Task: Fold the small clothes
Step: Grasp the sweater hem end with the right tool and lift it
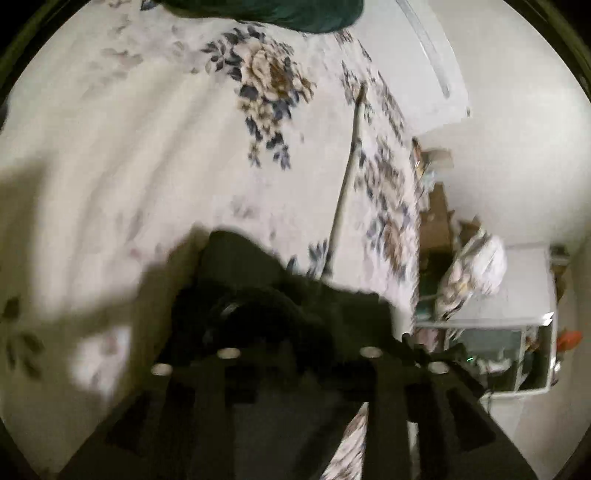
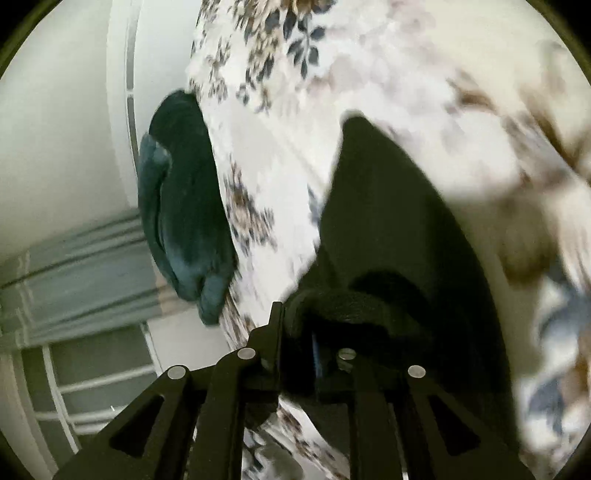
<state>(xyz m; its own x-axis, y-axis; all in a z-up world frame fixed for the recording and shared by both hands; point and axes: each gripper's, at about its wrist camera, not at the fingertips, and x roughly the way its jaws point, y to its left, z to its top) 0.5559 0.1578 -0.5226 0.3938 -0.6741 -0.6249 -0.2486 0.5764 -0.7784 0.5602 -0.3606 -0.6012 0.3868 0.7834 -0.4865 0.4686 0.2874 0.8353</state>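
A small black garment point(image 1: 258, 284) hangs between both grippers above a white floral bedsheet point(image 1: 147, 147). My left gripper point(image 1: 295, 332) is shut on one edge of it; the cloth bunches over the fingertips and hides them. In the right wrist view the same black garment point(image 2: 388, 221) drapes away from my right gripper point(image 2: 314, 332), which is shut on its bunched edge. A dark teal folded cloth point(image 2: 184, 206) lies on the bedsheet point(image 2: 280, 166) near the bed's edge; it also shows at the top of the left wrist view point(image 1: 295, 14).
The bed ends at the right in the left wrist view, where a cluttered white table point(image 1: 524, 317) and a bundle of cloth point(image 1: 476, 269) stand by the wall. A grey curtain point(image 2: 74, 266) and white window bars point(image 2: 103, 387) lie beyond the bed.
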